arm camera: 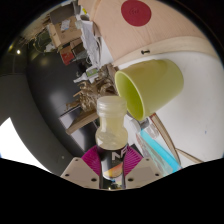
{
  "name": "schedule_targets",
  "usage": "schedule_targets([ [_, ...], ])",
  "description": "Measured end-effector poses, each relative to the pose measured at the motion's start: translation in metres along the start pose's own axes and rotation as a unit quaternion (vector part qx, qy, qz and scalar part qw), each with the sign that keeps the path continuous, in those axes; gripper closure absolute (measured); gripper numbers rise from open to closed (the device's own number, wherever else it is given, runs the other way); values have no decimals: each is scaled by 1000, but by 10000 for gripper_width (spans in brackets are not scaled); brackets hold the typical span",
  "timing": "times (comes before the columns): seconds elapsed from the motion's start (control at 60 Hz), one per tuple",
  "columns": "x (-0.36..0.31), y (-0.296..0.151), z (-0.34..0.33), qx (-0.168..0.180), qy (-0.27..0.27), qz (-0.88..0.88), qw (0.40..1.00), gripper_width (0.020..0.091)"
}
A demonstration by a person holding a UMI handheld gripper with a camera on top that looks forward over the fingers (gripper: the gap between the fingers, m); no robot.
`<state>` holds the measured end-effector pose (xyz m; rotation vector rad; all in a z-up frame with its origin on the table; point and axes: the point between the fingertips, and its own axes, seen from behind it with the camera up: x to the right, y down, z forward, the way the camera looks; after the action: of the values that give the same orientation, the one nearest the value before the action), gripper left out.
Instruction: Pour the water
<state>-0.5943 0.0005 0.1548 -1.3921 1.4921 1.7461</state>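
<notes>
While my tongs [113, 170] tilt, their fingers, pink pads [97, 160] showing, are clamped on a small clear bottle [111, 132] with a dark label. Its open mouth points at a yellow-green cup [148, 87] lying on its side just beyond, to the right, on a white table [195, 120].

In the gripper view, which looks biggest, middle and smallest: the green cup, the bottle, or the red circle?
1. Yellow-green plastic cup, lying tilted, looks biggest.
2. Clear plastic bottle, held in the gripper; it is nearest the camera, so this is unsure.
3. Red round sticker.
</notes>
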Motion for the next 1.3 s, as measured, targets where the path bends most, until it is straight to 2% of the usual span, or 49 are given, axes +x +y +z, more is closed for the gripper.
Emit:
schedule_targets([
  [0.267, -10, 6, -13, -11, 5, -39, 999, 860],
  [0.45, -59, 18, -26, -24, 8, -280, 960, 858],
  [0.517, -83, 11, -34, -10, 9, -384, 923, 857],
  [0.683, -139, -41, -63, 58, 29, -599, 798, 858],
  [0.8, -153, -105, -83, 114, 77, -715, 686, 856],
  [0.867, -146, -140, -91, 128, 113, -760, 627, 857],
  [0.967, -116, -190, -97, 124, 167, -801, 561, 856],
  [1.067, -79, -225, -95, 113, 201, -816, 531, 856],
  [1.3, -32, -269, -105, 106, 242, -788, 556, 857],
])
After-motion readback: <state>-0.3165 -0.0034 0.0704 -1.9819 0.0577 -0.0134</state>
